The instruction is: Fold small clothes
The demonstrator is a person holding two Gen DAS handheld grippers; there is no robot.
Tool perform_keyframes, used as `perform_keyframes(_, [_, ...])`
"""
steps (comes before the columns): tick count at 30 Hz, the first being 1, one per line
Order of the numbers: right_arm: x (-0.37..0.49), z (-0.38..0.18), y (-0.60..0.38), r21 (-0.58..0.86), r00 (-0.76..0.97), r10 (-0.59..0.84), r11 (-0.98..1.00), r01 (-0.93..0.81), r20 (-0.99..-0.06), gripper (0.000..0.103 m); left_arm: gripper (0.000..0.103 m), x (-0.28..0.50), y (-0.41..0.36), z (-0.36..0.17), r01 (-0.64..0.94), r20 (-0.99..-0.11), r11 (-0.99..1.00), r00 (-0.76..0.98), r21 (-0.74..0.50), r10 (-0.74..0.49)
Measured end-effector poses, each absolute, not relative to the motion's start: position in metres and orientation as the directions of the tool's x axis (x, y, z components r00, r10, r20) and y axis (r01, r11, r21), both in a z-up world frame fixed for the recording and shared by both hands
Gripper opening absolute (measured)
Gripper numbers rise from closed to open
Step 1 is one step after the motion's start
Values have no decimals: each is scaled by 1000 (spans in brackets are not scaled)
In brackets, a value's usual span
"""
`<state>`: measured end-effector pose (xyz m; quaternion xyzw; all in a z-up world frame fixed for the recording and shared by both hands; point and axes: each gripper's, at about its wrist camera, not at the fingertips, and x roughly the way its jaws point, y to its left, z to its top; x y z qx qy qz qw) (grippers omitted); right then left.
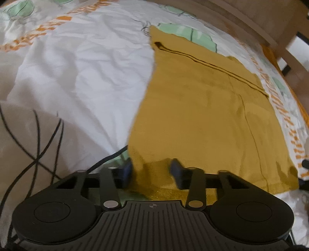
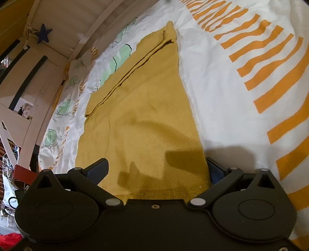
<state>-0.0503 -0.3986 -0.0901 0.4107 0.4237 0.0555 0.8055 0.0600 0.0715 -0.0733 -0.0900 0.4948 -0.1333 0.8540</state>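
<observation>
Mustard knit garment (image 1: 202,108) lies flat on bed's patterned duvet (image 1: 87,73), near wooden bed frame (image 1: 251,17). Left hand-held gripper (image 1: 152,171) narrowed over near hem, bunched cloth between fingers; firm clamp unclear. Right hand-held gripper (image 2: 158,170) spread wide, straddling near edge, nothing pinched.

We're looking at a bedroom in a home, very likely a child's. A bed (image 2: 222,81) is filling both views, wearing a white duvet cover printed with orange stripes and pale green shapes. A pale wooden bed frame (image 2: 58,77) is running along the far edge, a dark blue star (image 2: 44,34) is hanging on it, and clutter is piling up beyond.
</observation>
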Motion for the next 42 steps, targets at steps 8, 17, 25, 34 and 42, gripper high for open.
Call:
perform_keyframes(8, [-51,-90,-399,714,637,439,649,263,-634,103,9,60,75,-72,131,-796,934,492,-334,-353])
perform_keyframes(17, [-53,-87,-404,732,636,449,619,286,-628,95,6,60,86,-62,116,-736,887,517,-447,-438])
perform_keyframes(25, [-53,-82,-402,716,591,463,627,308,-660,64,6,60,96,-43,112,-699,874,557,-472,-448])
perform_keyframes(34, [-57,-78,-401,721,605,457,620,308,-652,18,6,60,101,-38,111,-685,873,576,-474,-446])
perform_keyframes(42, [-66,-68,-414,763,673,433,563,318,-600,19,6,60,103,-37,111,-675,868,583,-484,-451])
